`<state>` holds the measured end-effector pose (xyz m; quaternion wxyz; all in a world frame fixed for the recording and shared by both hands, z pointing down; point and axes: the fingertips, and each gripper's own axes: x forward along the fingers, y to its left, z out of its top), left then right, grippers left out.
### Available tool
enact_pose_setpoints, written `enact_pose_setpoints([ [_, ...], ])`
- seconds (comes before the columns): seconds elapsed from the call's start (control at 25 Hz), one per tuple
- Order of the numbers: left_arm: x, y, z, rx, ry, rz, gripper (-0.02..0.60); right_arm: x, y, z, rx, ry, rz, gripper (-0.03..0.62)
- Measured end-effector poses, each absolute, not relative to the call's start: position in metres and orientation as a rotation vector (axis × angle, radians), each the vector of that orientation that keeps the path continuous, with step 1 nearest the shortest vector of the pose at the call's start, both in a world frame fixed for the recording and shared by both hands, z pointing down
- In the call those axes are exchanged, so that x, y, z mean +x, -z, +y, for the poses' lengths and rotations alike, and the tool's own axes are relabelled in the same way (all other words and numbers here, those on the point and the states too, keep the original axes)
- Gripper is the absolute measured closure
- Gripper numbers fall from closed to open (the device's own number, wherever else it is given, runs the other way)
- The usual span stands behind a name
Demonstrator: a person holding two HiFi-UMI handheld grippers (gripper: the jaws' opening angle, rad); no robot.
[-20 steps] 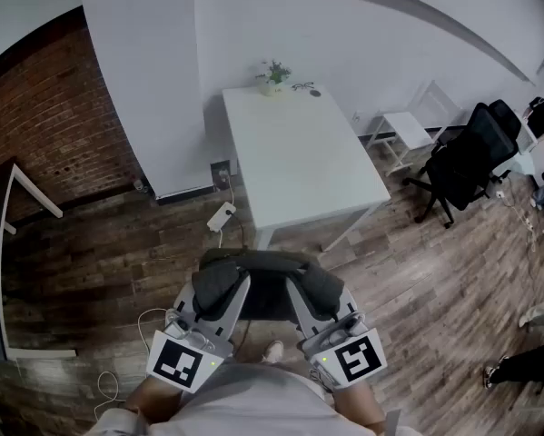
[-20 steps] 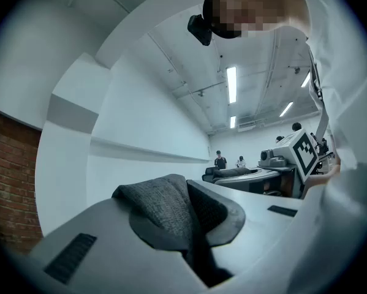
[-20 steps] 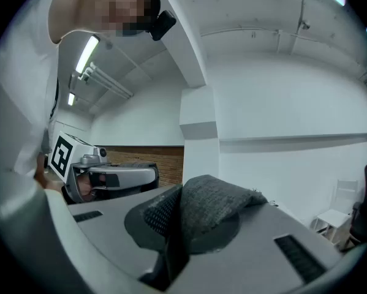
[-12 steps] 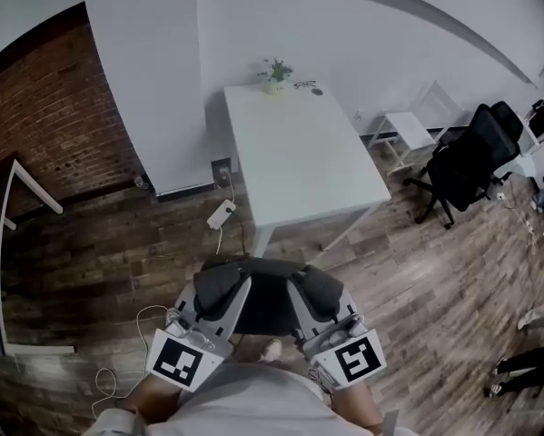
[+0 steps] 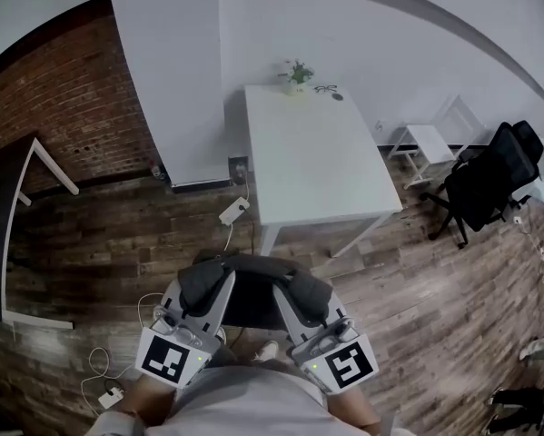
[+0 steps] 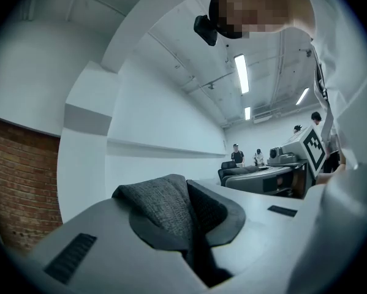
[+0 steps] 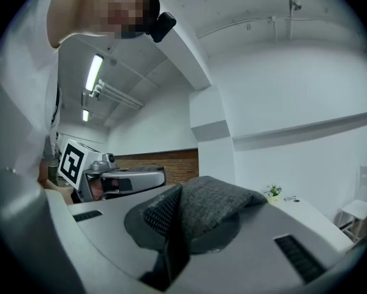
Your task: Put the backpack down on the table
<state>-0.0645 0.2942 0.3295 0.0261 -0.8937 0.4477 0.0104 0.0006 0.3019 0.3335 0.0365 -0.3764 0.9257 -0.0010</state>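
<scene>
- Backpack (image 5: 253, 302) was held at lower centre, short of the white table (image 5: 317, 153), its fabric clamped by left gripper (image 5: 220, 282) and right gripper (image 5: 285, 291).
- Thin fabric could be pulled free by the bag's weight and dropped onto the wooden floor (image 5: 117, 243).

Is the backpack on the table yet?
No, the backpack, gripped by the left claw and right claw, hangs over the floor short of the white table.

Standing on a wood-plank floor (image 5: 99, 252): a white table (image 5: 317, 162), bearing only a small potted plant (image 5: 297, 73), a pair of glasses (image 5: 324, 88) and a small dark round thing (image 5: 338, 96), all sitting at its far edge. Lying on the floor near the table's near left corner: a white power strip (image 5: 232, 212).
</scene>
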Motion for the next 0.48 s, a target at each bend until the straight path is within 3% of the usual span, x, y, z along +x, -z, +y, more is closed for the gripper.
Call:
enact_pose_setpoints([
  [0.48,-0.057,-0.330,0.246,-2.713,-0.076,1.387,0.546,0.007,-0.335,0.261,-1.085,-0.021,2.883,0.543],
])
